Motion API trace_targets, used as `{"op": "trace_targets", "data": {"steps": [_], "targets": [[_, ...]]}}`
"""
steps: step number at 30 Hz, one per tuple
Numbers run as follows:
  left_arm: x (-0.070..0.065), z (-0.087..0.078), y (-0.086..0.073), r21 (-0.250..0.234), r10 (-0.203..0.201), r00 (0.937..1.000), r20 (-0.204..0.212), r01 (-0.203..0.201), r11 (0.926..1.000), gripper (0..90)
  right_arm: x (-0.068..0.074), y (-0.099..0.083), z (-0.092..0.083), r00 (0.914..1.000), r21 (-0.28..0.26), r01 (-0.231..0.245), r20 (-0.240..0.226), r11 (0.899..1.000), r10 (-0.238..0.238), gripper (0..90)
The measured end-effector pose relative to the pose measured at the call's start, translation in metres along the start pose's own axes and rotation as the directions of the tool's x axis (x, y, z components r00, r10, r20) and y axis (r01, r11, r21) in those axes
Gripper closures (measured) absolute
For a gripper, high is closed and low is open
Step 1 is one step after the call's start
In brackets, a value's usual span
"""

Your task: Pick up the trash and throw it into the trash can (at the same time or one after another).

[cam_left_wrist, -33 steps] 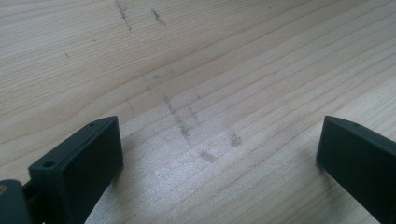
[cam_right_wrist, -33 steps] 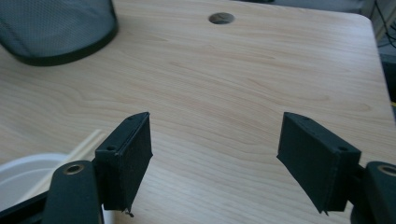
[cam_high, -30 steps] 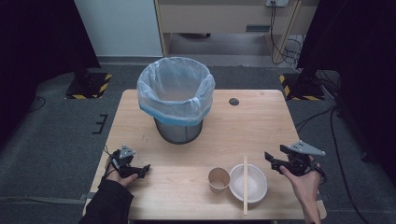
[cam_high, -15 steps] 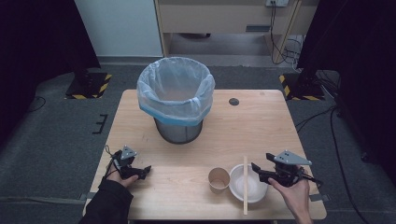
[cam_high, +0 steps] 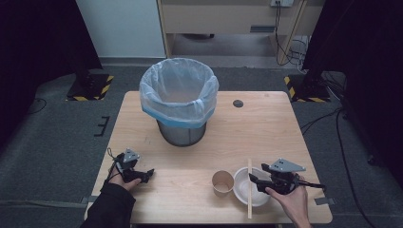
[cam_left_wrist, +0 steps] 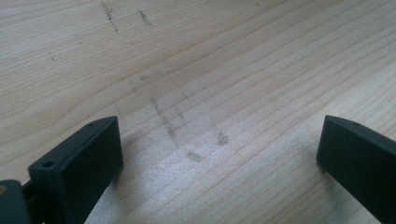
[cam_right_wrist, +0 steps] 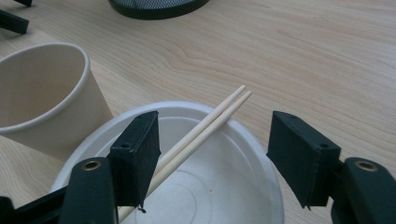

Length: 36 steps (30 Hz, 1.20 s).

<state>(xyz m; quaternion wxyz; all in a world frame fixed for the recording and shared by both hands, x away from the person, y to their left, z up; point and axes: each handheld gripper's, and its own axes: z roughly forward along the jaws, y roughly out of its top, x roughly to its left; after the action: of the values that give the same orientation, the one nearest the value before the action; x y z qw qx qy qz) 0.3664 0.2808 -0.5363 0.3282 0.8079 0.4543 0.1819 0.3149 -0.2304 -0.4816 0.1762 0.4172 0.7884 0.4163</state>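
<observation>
My right gripper (cam_right_wrist: 212,158), jaws apart and just closing, straddles the chopsticks (cam_right_wrist: 205,126) across the white bowl (cam_right_wrist: 243,186) at lower frame, my left jaw hiding their near end, pads not yet visibly pressing.

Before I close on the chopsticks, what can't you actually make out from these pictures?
- Chopsticks: near ends hidden behind the right gripper in its own view.
- Bin: bottom out of sight behind its liner, high view.
- Paper cup: cut off by the left edge, right gripper view.
</observation>
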Motion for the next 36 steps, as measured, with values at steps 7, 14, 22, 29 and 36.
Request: {"op": "trace_targets", "data": {"steps": [7,14,22,29,36], "targets": [[0.0000,0.0000,0.0000,0.000,0.000,1.0000,0.000,0.000,1.0000,0.0,0.0031,-0.0033,0.0059,0.9996,0.053,0.027,-0.002,0.998,-0.027,34.8],[0.0001,0.0000,0.0000,0.000,0.001,1.0000,0.001,-0.001,1.0000,0.0,0.0034,-0.0037,0.0059,0.9995,0.065,0.029,-0.010,0.997,-0.029,38.2],[0.0000,0.0000,0.0001,0.000,0.002,1.0000,0.002,-0.002,1.0000,0.0,0.0048,-0.0051,0.0071,0.9993,0.103,0.035,-0.013,0.994,-0.034,44.2],[0.0000,0.0001,0.0001,0.000,0.002,1.0000,0.002,-0.002,1.0000,0.0,0.0053,-0.0050,0.0061,0.9998,0.116,0.014,-0.012,0.993,-0.013,49.1],[0.0000,0.0001,0.0001,0.000,0.002,1.0000,0.002,-0.002,1.0000,0.0,0.0055,-0.0056,0.0057,1.0000,0.139,-0.007,0.000,0.990,0.007,55.0]]}}
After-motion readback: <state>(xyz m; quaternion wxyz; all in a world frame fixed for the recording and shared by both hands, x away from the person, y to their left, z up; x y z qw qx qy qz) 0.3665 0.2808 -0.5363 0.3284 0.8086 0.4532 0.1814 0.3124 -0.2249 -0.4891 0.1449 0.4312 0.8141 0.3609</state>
